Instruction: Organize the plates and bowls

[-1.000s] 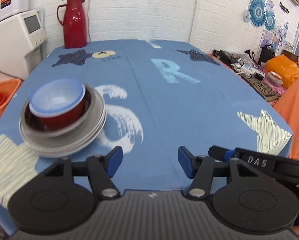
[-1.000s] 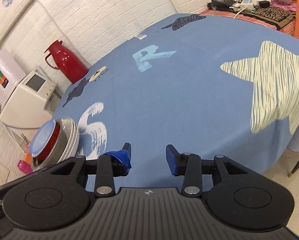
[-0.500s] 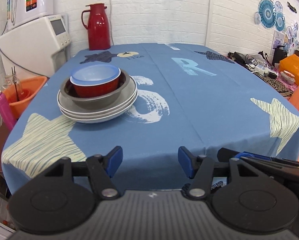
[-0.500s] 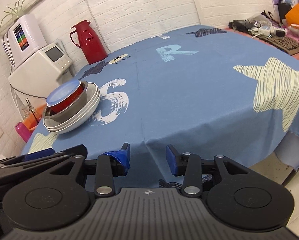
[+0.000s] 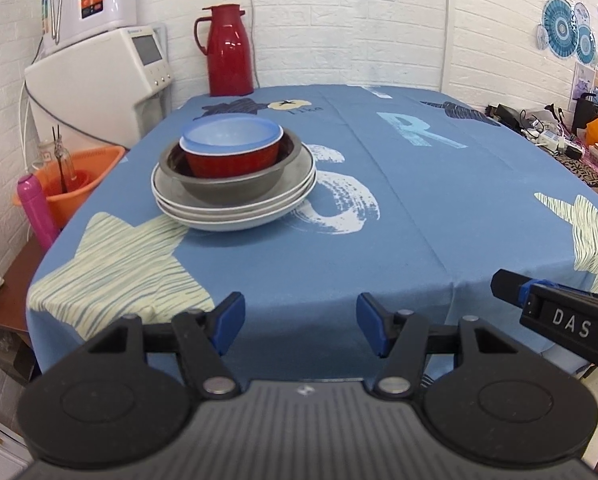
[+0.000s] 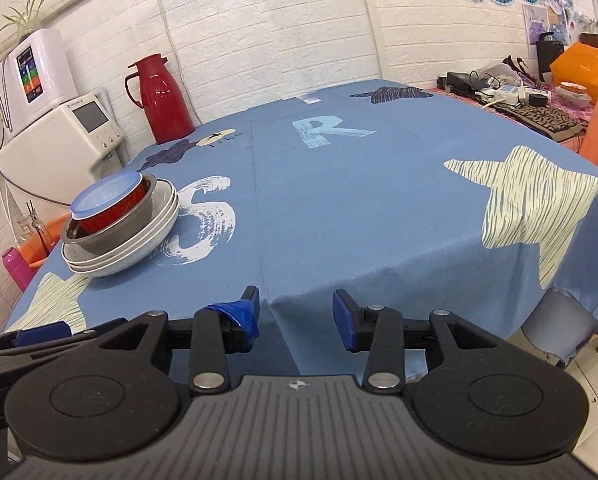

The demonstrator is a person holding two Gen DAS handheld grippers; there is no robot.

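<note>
One stack of dishes stands on the left part of the blue tablecloth [image 5: 399, 232]. At its base lie white plates [image 5: 235, 216] [image 6: 139, 258], then a grey metal bowl [image 5: 235, 188] [image 6: 111, 240], a red bowl [image 5: 231, 160] [image 6: 115, 212] and a pale blue bowl [image 5: 229, 134] [image 6: 103, 196] nested on top. My left gripper [image 5: 299, 322] hangs open off the table's near edge, nothing between its fingers. My right gripper [image 6: 295, 314] is open too, back from the near edge and to the right of the stack. The right tool's tip [image 5: 555, 320] shows in the left wrist view.
A red thermos jug [image 5: 229, 52] [image 6: 161, 100] stands at the table's far left corner. White appliances [image 5: 99, 80] and an orange basin [image 5: 77, 184] with a pink bottle [image 5: 37, 212] sit off the left side. Cables and clutter [image 6: 519, 96] crowd the far right.
Both grippers have drawn back and lowered away from the table; the stack now sits farther off. The dishes have not moved. Both stay open.
</note>
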